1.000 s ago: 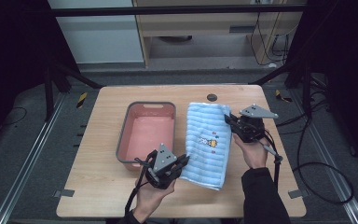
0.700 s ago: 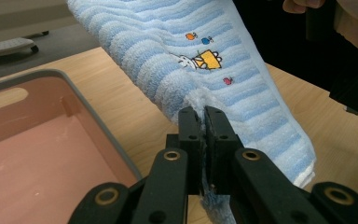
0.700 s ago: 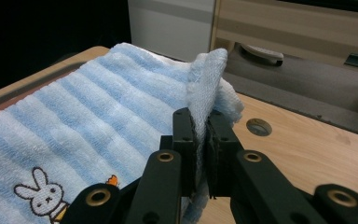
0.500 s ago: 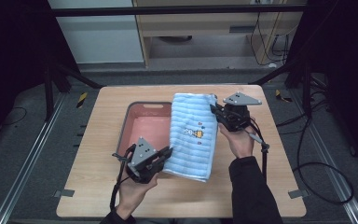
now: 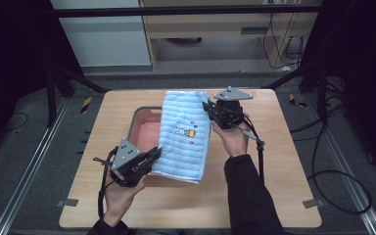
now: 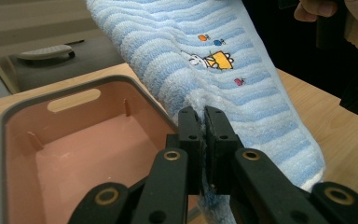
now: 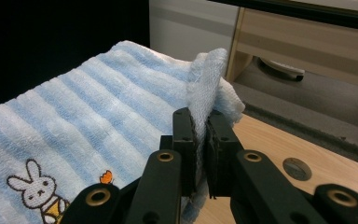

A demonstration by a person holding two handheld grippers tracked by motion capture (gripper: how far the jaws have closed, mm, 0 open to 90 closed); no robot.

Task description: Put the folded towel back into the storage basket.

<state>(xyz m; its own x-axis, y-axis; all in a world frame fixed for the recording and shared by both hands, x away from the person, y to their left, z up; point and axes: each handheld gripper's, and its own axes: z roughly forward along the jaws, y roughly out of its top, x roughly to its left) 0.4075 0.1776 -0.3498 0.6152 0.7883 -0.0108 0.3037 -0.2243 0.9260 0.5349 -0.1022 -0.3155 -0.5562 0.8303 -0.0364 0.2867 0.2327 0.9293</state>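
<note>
Both hand-held grippers, left [image 5: 152, 153] and right [image 5: 208, 108], are clamping the striped towel [image 5: 186, 134], its long axis running 7-to-1 o'clock, overhanging the pink bin [image 5: 144, 128] at 9 o'clock.

towel [image 5: 185, 137] now leftward, lifted partly over pink bin [image 5: 142, 128]

The pink bin [image 5: 144, 128] is partly covered by the held towel [image 5: 186, 134]; its left half is left open. Bare surface [image 5: 284, 166] is left free at the right.
</note>
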